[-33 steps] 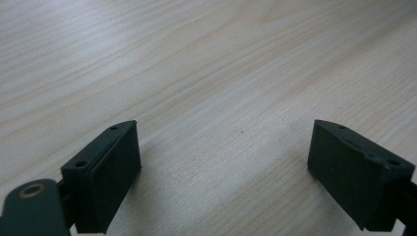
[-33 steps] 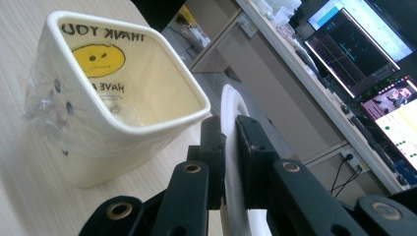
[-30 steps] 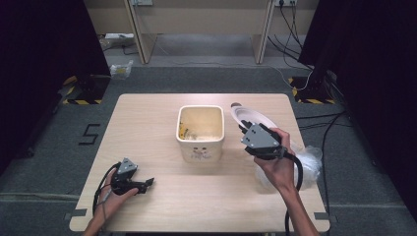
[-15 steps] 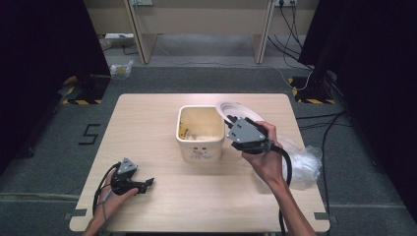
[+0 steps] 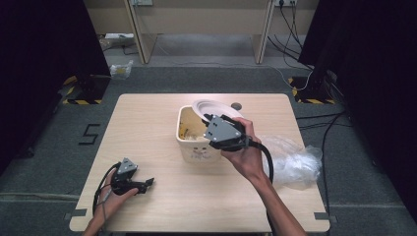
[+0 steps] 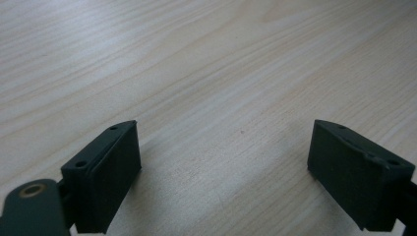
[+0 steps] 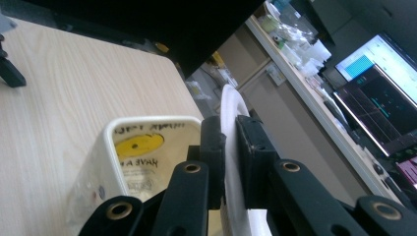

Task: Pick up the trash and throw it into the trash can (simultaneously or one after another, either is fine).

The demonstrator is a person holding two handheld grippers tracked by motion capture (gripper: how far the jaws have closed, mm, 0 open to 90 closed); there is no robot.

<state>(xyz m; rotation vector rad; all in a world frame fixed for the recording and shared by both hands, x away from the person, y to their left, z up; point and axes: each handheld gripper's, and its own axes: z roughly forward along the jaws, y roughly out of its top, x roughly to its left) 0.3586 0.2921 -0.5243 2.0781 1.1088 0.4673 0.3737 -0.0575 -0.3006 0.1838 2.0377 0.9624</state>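
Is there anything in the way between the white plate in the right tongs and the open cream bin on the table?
Nothing visible. The right tongs hold the round white plate over the cream plastic bin's open top.

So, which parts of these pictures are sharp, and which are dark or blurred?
High view: the table is evenly lit, its surroundings dark. Left gripper view: wood grain sharp. Right gripper view: the white plate looks soft, and the far monitors are blurred.
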